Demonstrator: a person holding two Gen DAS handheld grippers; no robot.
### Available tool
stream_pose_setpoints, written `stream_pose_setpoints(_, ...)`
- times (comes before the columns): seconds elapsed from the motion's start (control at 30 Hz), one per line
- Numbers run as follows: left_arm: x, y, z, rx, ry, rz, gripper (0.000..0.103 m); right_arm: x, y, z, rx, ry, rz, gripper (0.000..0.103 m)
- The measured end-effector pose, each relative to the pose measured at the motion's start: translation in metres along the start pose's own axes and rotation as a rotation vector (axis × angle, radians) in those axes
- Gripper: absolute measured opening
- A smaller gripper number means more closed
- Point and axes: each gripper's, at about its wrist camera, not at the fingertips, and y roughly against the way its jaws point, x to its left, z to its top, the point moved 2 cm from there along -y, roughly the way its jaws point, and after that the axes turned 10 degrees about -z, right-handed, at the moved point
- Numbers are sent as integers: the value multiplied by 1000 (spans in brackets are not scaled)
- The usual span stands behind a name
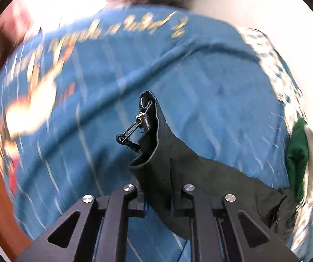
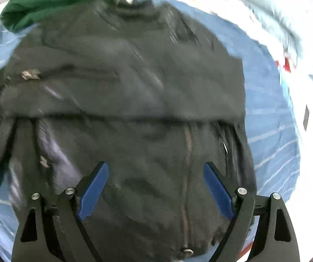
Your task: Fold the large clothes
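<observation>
The left tongs are clamped on a fold of the black jacket, with the cloth pinched between the 2 fingers and rising past their tips into a rolled edge. A metal zipper pull dangles off that edge on the left side. From the grip, the jacket trails down and to the right in the left wrist view, toward a green garment at the right edge. Under all of it lies a blue bedspread with pale stripes and yellow lettering, much of it blurred. In the right wrist view, the right tongs stand wide apart with nothing between them; their blue pads face each other across a gap. They hover above the jacket, which is spread broadly beneath them and fills most of the view. The jacket's front zipper line runs up between the 2 fingers, nearer the right one. A horizontal fold crosses the jacket just beyond the fingertips. The green garment sits at the jacket's far edge, upper left in this view, touching or overlapping it. The striped blue bedspread shows to the right of the jacket, and pale, blurred cloth lies at the upper right.
</observation>
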Motion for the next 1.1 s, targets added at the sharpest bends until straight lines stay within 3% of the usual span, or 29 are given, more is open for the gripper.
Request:
stream_pose_setpoints(0.13,-44,24,17,-48,-200,20,9,24,22,14,-67,9,26,90)
stream_pose_setpoints(0.37,-131,33,32,-143,-457,49,8,19,20,36,-92,-43,144,90)
stream_pose_setpoints(0.53,-202,52,19,-220,-603,32,7,-11,-5,49,-63,-90,216,90)
stream_pose_setpoints(0.63,-258,56,-3,-227,-700,1,7,-51,-27,52,-39,-133,236,90)
stream_pose_setpoints(0.73,-322,55,-43,-207,-820,-51,7,-92,-56,48,16,-173,248,90)
stream_pose_setpoints(0.9,-430,38,-151,-136,-1036,-195,6,-168,-108,37,94,-268,240,90)
stream_pose_setpoints(1.1,-515,-18,-331,108,-1232,-341,7,-277,-171,8,180,-442,205,90)
